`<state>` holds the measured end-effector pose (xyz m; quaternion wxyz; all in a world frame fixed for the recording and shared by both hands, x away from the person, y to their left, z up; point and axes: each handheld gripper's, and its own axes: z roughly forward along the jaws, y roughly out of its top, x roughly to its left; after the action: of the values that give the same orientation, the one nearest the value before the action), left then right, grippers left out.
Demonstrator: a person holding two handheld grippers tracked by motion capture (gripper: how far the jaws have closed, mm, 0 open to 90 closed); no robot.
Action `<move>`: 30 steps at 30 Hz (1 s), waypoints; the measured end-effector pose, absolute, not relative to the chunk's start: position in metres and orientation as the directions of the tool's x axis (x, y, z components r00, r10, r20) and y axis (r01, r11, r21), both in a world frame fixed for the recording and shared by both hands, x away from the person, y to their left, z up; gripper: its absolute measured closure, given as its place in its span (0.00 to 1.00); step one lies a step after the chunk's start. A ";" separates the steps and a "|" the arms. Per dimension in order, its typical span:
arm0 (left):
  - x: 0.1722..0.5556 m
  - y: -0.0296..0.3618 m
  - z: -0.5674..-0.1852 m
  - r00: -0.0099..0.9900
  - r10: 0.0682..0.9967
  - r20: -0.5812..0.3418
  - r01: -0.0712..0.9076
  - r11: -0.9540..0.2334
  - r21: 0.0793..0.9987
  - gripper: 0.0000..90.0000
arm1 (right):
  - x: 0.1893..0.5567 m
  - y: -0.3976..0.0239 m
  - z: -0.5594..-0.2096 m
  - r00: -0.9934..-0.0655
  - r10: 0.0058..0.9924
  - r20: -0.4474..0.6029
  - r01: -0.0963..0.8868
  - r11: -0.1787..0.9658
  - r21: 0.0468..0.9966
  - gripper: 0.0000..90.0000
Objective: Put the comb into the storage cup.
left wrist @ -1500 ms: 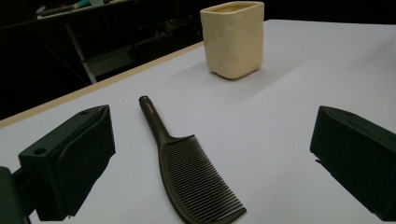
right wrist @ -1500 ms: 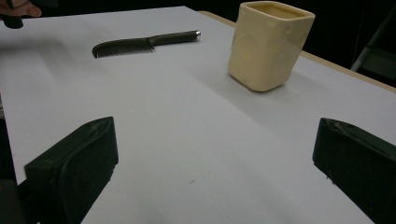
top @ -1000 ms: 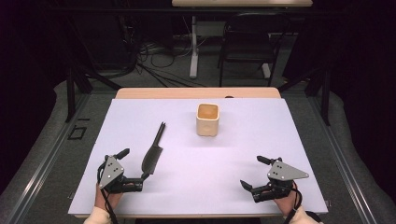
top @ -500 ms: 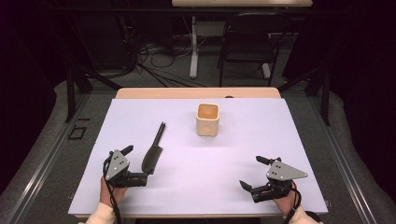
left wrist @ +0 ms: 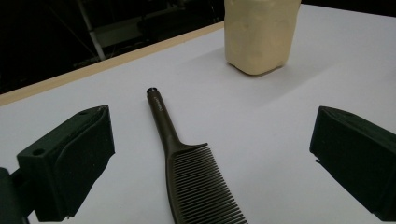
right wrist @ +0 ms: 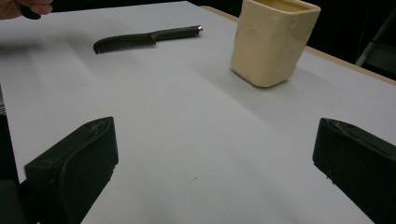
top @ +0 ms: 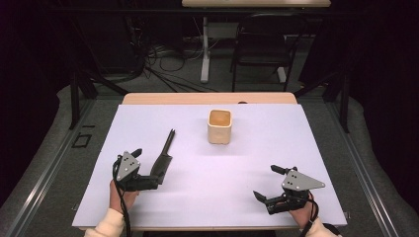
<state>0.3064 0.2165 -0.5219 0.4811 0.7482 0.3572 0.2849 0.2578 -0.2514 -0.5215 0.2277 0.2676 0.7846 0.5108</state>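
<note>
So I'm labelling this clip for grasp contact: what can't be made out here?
- Comb: its toothed end is cut off by the left gripper view's bottom edge.
- High view: the left gripper overlaps the comb's teeth, so contact is unclear.
- Cup: its inside is hidden by its wall.

In the left gripper view the comb (left wrist: 187,158) runs off the bottom edge, so its toothed end is cut short, and the cream cup (left wrist: 259,35) at 1 o'clock loses its rim past the top edge. In the high view the left tongs (top: 147,168) cover the comb's toothed end. In the right gripper view a hand (right wrist: 25,8) at 10 o'clock is clipped by the corner.
</note>
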 end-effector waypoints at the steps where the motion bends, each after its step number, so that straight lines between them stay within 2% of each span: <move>1: 0.306 0.216 -0.522 0.583 0.809 0.083 0.260 -0.282 0.923 0.00 | 0.258 -0.251 -0.522 -0.754 0.652 -0.084 0.186 0.334 0.924 0.00; 30: 0.339 0.207 -0.519 0.580 0.809 0.098 0.289 -0.316 0.904 0.03 | 0.259 -0.250 -0.522 -0.756 0.650 -0.081 0.194 0.340 0.920 0.00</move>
<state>0.3393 0.2075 -0.5192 0.4600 0.7606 0.3607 0.2825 0.2587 -0.2504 -0.5222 0.2241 0.2680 0.7874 0.5079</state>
